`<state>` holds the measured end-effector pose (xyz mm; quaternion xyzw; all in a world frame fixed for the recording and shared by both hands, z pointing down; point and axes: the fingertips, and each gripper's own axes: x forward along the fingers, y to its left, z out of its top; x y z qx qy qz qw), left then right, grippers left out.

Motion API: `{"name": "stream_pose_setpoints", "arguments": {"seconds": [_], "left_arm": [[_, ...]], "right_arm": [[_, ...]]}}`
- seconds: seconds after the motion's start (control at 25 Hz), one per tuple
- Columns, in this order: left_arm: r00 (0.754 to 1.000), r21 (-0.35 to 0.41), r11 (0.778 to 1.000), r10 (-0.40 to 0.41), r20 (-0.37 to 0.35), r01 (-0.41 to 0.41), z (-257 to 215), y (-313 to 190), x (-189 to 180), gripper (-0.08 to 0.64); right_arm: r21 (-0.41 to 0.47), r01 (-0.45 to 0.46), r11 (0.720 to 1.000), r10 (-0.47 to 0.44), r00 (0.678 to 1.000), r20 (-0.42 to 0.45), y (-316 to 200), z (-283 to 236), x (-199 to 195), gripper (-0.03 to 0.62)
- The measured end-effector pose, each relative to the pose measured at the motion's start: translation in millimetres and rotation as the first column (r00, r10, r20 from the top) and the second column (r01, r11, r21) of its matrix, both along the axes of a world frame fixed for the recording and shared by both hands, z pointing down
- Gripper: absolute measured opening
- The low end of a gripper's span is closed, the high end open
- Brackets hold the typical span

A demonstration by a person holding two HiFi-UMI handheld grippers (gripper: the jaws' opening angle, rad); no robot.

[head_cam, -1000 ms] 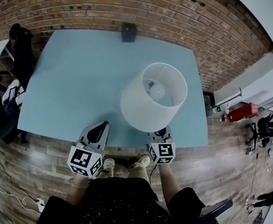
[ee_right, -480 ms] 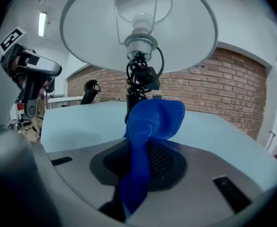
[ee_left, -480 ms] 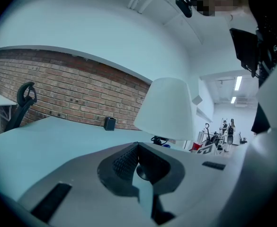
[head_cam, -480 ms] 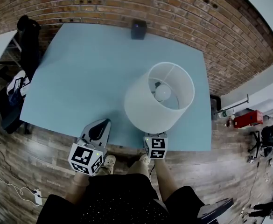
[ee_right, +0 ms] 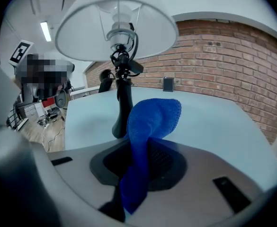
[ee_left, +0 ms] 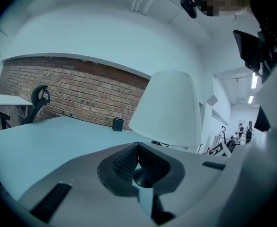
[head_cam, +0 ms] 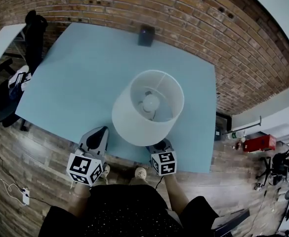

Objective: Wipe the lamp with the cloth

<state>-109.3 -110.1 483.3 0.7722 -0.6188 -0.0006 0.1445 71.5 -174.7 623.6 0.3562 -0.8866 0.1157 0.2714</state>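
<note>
Change since earlier frame: the lamp (head_cam: 146, 107) sits further left in the head view, and its shade now overhangs more of my right gripper (head_cam: 160, 148). My left gripper (head_cam: 96, 138) keeps its station at the near table edge.

Item 1, lamp: white drum shade on a dark stem (ee_right: 124, 103), bulb and a loop of cable under the shade. It stands upright on the near half of the pale blue table (head_cam: 85, 73), just ahead of my right gripper.

Item 2, cloth (ee_right: 150, 126): blue, clenched between my right fingers, with a folded bulge standing up ahead of them and close to the stem. I cannot tell whether it touches yet.

Item 3, left fingers (ee_left: 124, 162): pressed together, nothing between them, well to the left of the shade.

Pose: both grippers low at the near edge, pointing away from me. The right is tucked under the shade rim, aimed at the stem; the left is level and idle.

Risks, as I judge them: nothing steadies the lamp, so a firm push on the stem could slide or tip it. Only a small wad of cloth leads, so hard fingers may strike the shade or snag the cable.

Surrounds: small black box (head_cam: 145, 35) at the far table edge, brick wall (head_cam: 193, 14) behind.
</note>
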Motion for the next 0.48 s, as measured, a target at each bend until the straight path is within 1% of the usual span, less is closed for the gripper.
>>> {"name": "stream_pose_setpoints", "arguments": {"seconds": [0.08, 0.16, 0.2, 0.28, 0.36, 0.48], "left_arm": [[0.999, -0.008, 0.999, -0.041, 0.003, 0.041, 3, 0, 12, 0.009], [0.997, -0.018, 0.997, -0.080, 0.004, 0.080, 6, 2, 25, 0.009], [0.995, -0.021, 0.995, -0.098, 0.004, 0.098, 8, 3, 31, 0.008], [0.991, -0.025, 0.991, -0.133, 0.007, 0.133, 11, 6, 43, 0.009], [0.985, -0.025, 0.985, -0.171, 0.014, 0.171, 15, 10, 53, 0.009], [0.973, -0.021, 0.973, -0.229, 0.018, 0.229, 17, 16, 66, 0.008]], "right_arm": [[0.014, 0.029, 0.999, -0.029, 1.000, 0.005, -2, -7, 23, 0.080], [0.030, 0.046, 0.998, -0.047, 0.998, 0.031, -9, -19, 45, 0.080], [0.035, 0.052, 0.998, -0.054, 0.997, 0.060, -15, -27, 54, 0.080], [0.029, 0.071, 0.997, -0.075, 0.986, 0.146, -27, -45, 64, 0.080], [0.019, 0.113, 0.993, -0.114, 0.959, 0.258, -41, -65, 64, 0.080], [0.026, 0.174, 0.984, -0.169, 0.889, 0.425, -61, -95, 51, 0.080]]}}
